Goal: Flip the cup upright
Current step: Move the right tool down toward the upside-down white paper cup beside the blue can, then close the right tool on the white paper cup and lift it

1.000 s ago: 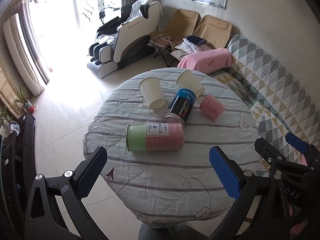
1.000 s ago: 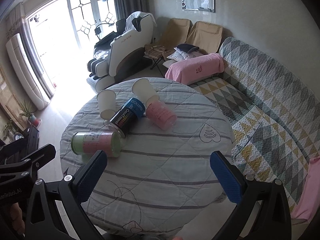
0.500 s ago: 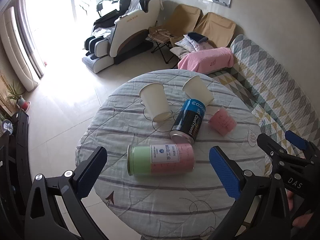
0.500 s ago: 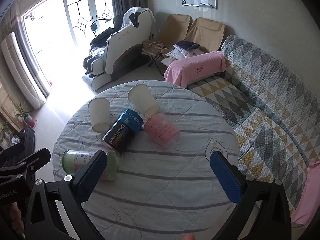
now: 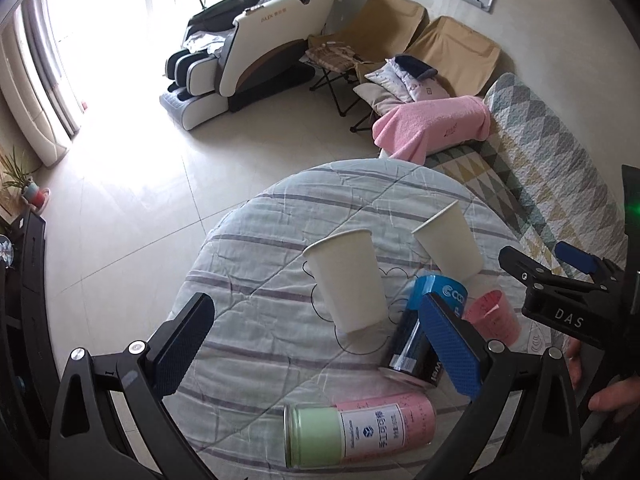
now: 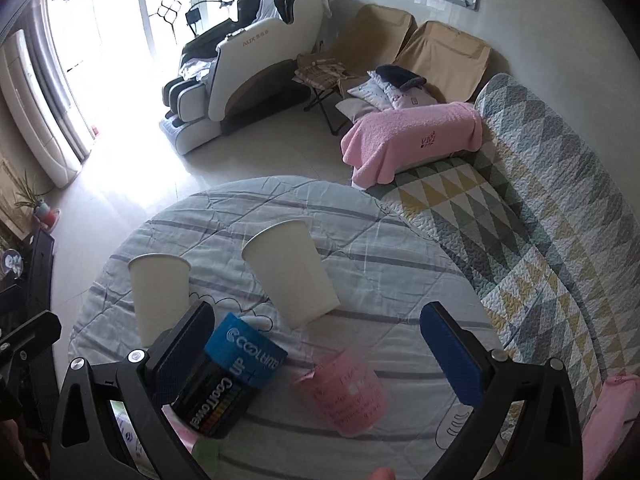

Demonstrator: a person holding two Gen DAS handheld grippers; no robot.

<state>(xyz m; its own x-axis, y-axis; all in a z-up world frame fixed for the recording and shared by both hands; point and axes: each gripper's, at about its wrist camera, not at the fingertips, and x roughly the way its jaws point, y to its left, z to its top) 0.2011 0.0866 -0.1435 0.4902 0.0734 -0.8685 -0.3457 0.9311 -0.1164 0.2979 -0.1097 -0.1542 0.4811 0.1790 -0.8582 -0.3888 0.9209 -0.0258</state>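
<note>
Two white paper cups lie on their sides on the round table: one on the left point(image 5: 346, 278) point(image 6: 160, 294), one on the right point(image 5: 448, 238) point(image 6: 290, 266). A translucent pink cup point(image 6: 344, 394) point(image 5: 494, 316) lies on its side too. My left gripper point(image 5: 320, 344) is open and empty above the table, the left white cup between its fingers in view. My right gripper point(image 6: 316, 350) is open and empty, hovering over the pink cup; it also shows at the right of the left wrist view point(image 5: 560, 300).
A blue and black CoolTowel can point(image 6: 228, 376) point(image 5: 424, 336) lies between the cups. A green and pink canister point(image 5: 356, 434) lies near the table's front edge. A quilted sofa point(image 6: 540, 240) stands right of the table point(image 6: 380, 248); chairs behind it.
Both grippers have moved forward and lower over the table; the cups now look larger and closer. Nothing on the table has moved. Both stay open.
</note>
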